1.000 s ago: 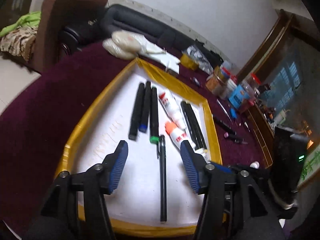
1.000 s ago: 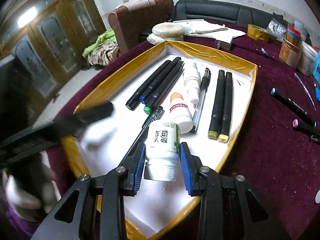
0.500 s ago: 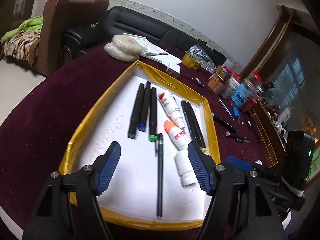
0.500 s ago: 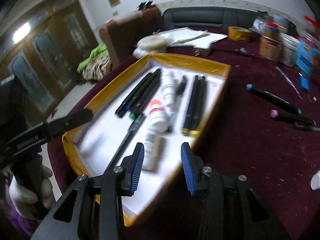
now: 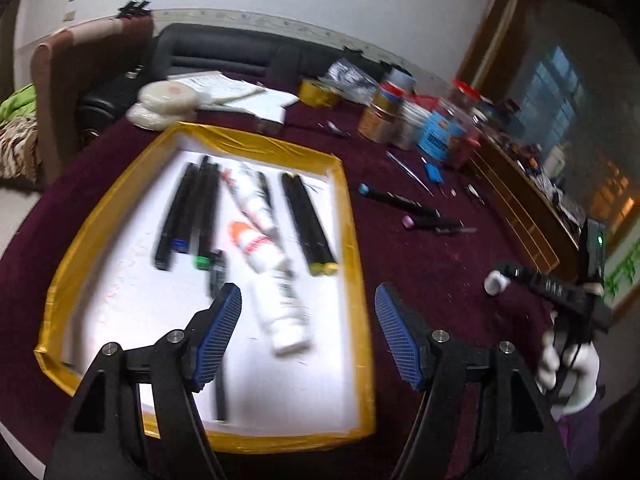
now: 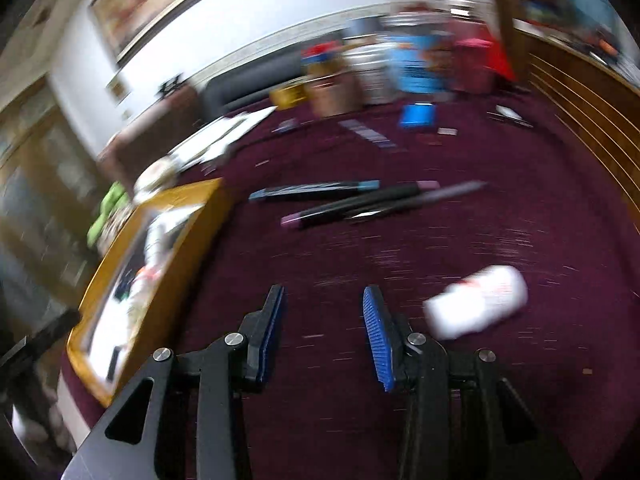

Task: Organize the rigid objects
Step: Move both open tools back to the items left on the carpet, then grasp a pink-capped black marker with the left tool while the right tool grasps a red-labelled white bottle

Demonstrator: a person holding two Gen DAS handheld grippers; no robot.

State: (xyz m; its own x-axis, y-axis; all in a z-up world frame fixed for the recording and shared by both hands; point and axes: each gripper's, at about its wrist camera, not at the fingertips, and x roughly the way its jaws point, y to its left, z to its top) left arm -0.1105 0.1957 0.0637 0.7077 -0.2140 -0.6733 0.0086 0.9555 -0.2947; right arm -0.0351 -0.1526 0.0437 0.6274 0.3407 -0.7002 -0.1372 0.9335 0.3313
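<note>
The gold-edged tray (image 5: 352, 216) holds, left to right, three black markers (image 5: 188, 216), a black pen (image 5: 218, 280), white glue bottles (image 5: 260, 240), a white bottle (image 5: 282, 316) and two yellow-tipped markers (image 5: 308, 228). Right of the tray, two markers (image 5: 400, 200) and a small white bottle (image 6: 478, 306) lie on the maroon cloth (image 5: 420, 264). Left gripper (image 5: 308, 332) and right gripper (image 6: 324, 328) both stand apart, empty; the right's jaws have just been opening.

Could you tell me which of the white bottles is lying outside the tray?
The small white bottle on the maroon cloth, right of the right tongs; the others lie inside the gold-edged tray.
</note>
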